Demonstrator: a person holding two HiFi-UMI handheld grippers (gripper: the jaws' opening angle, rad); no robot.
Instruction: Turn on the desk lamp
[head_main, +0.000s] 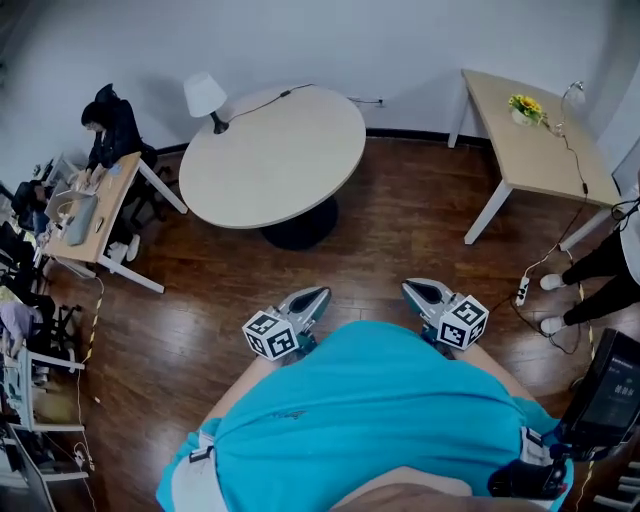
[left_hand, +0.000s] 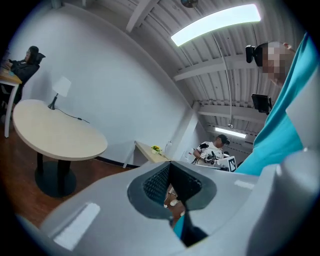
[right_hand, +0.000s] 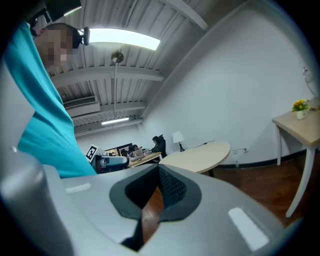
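The desk lamp (head_main: 205, 97) has a white shade and a dark base. It stands at the far left edge of the round beige table (head_main: 270, 155), and its black cord (head_main: 265, 103) trails across the top. Both grippers are held close to the teal-shirted body, well short of the table. My left gripper (head_main: 320, 295) and right gripper (head_main: 410, 287) point level toward the table, jaws together, nothing between them. The left gripper view shows the lamp (left_hand: 61, 89) far off beyond my left gripper (left_hand: 170, 165). The right gripper view shows it small (right_hand: 177, 137) past my right gripper (right_hand: 159, 169).
A rectangular table (head_main: 530, 140) with yellow flowers (head_main: 525, 105) stands at the back right. A power strip (head_main: 521, 290) and cables lie on the wood floor near a standing person's legs (head_main: 600, 270). A person (head_main: 110, 125) sits at a cluttered desk (head_main: 85, 215) on the left.
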